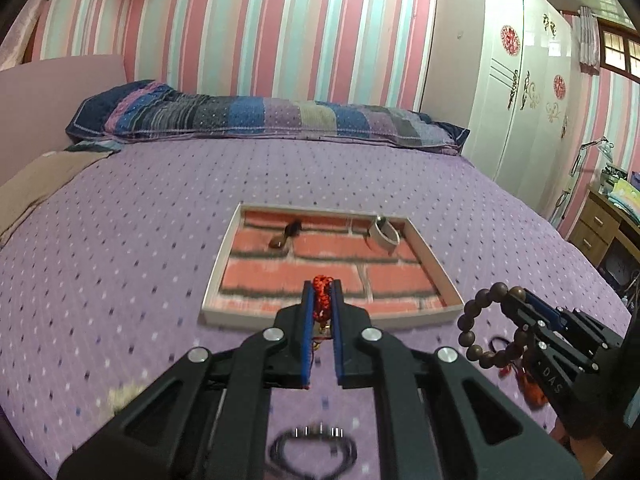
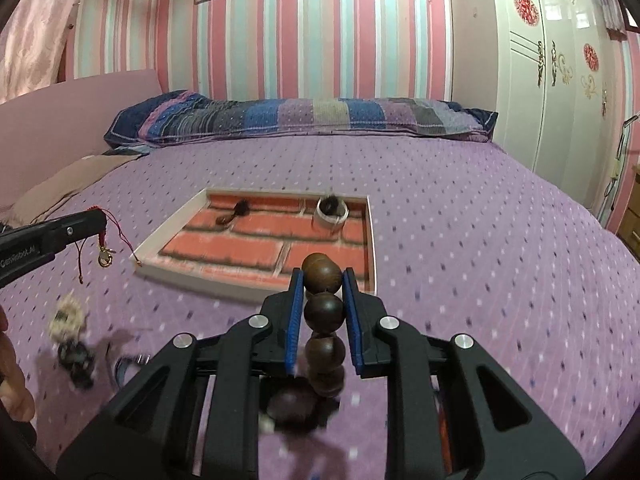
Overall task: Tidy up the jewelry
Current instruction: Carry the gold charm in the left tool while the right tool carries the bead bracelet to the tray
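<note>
Grippers are both loaded above a purple dotted bedspread (image 1: 120, 208). Left gripper (image 1: 322, 294) has its blue pads pressed almost together, pinching a red braided cord (image 1: 322, 296) at the tips; in the right wrist view that cord dangles loose ends and a small gold charm (image 2: 106, 258) below the jaws, clear of the bed. Right gripper (image 2: 322, 280) stands a little wider, its pads clamped on a brown wooden bead bracelet (image 2: 323, 304), with one bead squeezed between the tips and the rest of the string running back down between the fingers; in the left wrist view the bracelet hangs as a loop off the tool's tip. Ahead of both lies a shallow white-rimmed tray (image 1: 430, 252) lined with a brick pattern, sitting flat on the bedspread. Two pieces already lie at its far side: a dark, small item (image 1: 286, 234) on the left, too blurred to name, and a pale bangle (image 1: 384, 232) on the right, with something dark on or in it that cannot be made out. More jewelry lies on the bedspread near the tools: a pale fuzzy piece (image 2: 68, 318), a dark beaded cluster (image 2: 78, 358), and a dark heart-shaped loop (image 1: 312, 454), all smeared by motion blur. Below the right tool an orange-red piece (image 1: 534, 390) is partly hidden by the black frame. A fingertip (image 2: 16, 400) is cut off at the left edge.
</note>
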